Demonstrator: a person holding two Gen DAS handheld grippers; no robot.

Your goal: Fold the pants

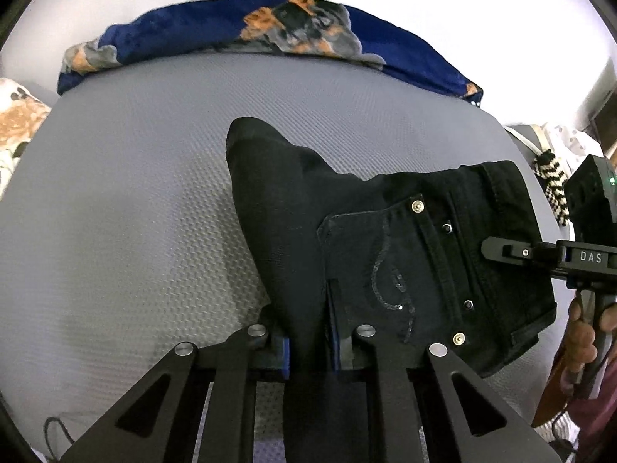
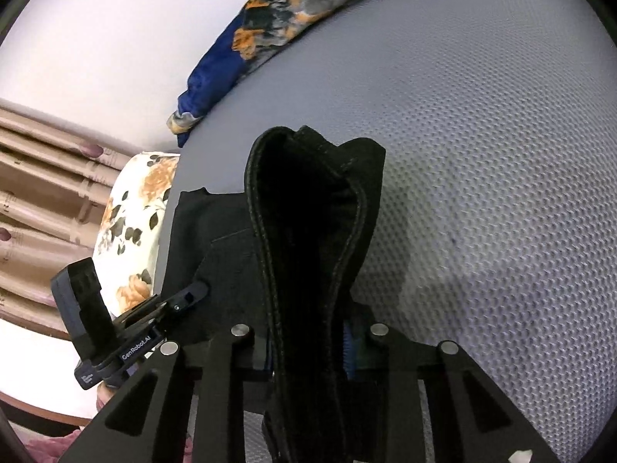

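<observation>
Now both claws (image 1: 308, 351) (image 2: 308, 351) grip black pants (image 1: 385, 231).

Grey textured mattress (image 1: 135, 200), the bearing surface, extends ahead of and beneath the claws. Black pants (image 1: 385, 231) rest on it partly (the near part raised). A blue patterned blanket (image 1: 231, 27) lies along its far edge, beyond the claws.

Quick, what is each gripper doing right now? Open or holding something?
Left gripper: shut on the black pants.
Right gripper: shut on the black pants, at a thick seamed edge.
</observation>
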